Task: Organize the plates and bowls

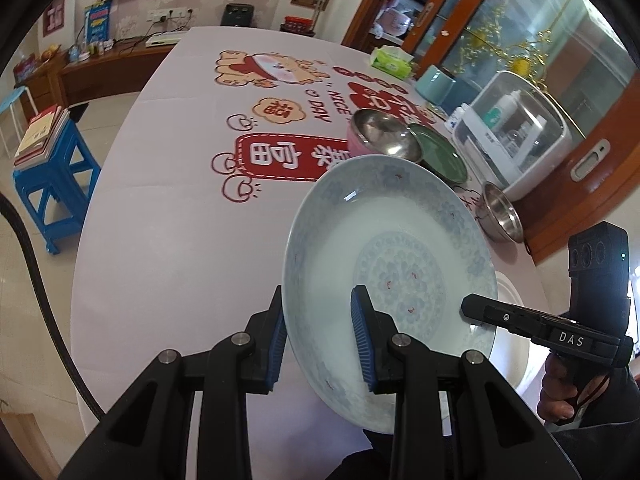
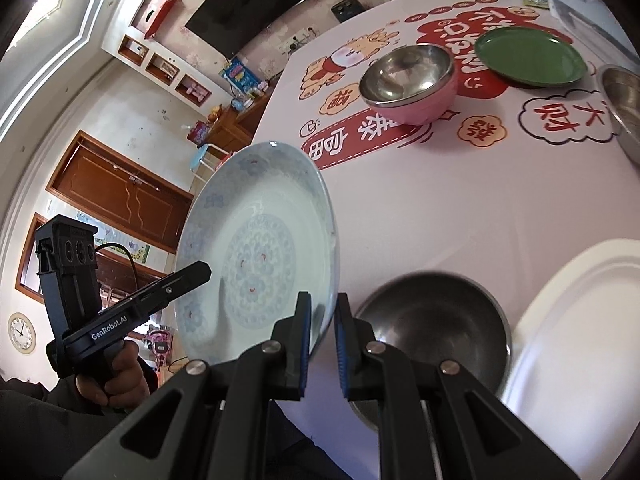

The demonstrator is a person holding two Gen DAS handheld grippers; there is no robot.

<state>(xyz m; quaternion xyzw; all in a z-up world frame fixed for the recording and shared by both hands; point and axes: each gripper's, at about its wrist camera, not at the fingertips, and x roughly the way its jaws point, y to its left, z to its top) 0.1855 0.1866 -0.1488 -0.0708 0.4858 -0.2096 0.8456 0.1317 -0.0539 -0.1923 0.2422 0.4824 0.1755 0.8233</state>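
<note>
Both grippers pinch the same blue-patterned plate, held tilted in the air above the table, clear of the cloth. Left gripper clamps the near rim w/ 1 blue pad under the plate and 1 on the inner face; right gripper is pressed almost together on the opposite rim edge, the thin wall sandwiched between its pads

To do this step well, imo: keep both hands moving at the same pace so the plate doesn't twist betw. the 2 grips, level it before setting down, and let 1 grip go only once it rests on sthg. The rim is thin and glazed, prob. slippery, so don't slacken either pinch mid-air. Likely target is a stack w/ the other plates, but can't tell which

Containers, near to far:
- dark steel bowl just below the right gripper, empty
- white plate just beside that bowl, bare
- the held plate, nothing in it
- small steel bowl near the table's right edge, looks empty
- pink bowl w/ steel lining, mid-table, empty as far as the reflections let me see
- green plate just behind the pink bowl, bare; touching or not, can't tell
- lidded plastic box at the right edge, bottles inside, contents otherwise unclear
- tissue pack far end
</note>
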